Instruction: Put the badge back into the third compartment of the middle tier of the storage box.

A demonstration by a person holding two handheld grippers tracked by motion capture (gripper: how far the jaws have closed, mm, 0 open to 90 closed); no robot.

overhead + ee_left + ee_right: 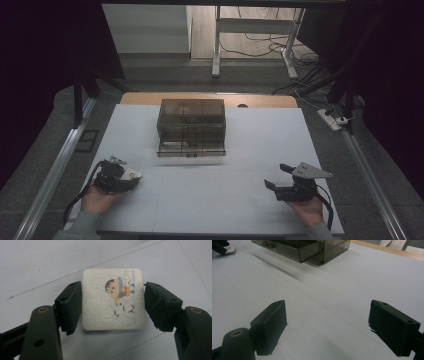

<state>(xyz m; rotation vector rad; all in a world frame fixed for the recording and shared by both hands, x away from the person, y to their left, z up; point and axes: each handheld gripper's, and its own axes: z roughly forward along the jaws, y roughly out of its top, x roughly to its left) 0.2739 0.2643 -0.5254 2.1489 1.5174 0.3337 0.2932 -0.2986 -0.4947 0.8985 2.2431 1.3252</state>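
The step in hand, as I read it, is the pick-up of the white square tile (113, 298). It lies flat on the table (210, 200), well in front of the smoky drawer box (191, 126) and off to that box's left. My left gripper (113, 305) has its jaws closed onto the tile's two opposite edges; the right pad touches the edge, and the left pad appears to, though a thin shadow there keeps me from being certain. My right gripper (327, 326) rests on the table in front of the box and to its right, with its jaws wide apart and nothing between them.

The next move, I judge, calls for a straight lift with the squeeze kept up, since the tile is thin and held only by its rims. The bottom drawer (191, 148), standing pulled out toward me, looks the likely destination.

The left gripper view gives the tile's face, a cartoon child with lettering, and the contact at the pads. The high view gives the layout around the box. The right gripper view shows the open drawer's front from low down, with the tile's corner (229, 250) to the left of the box.
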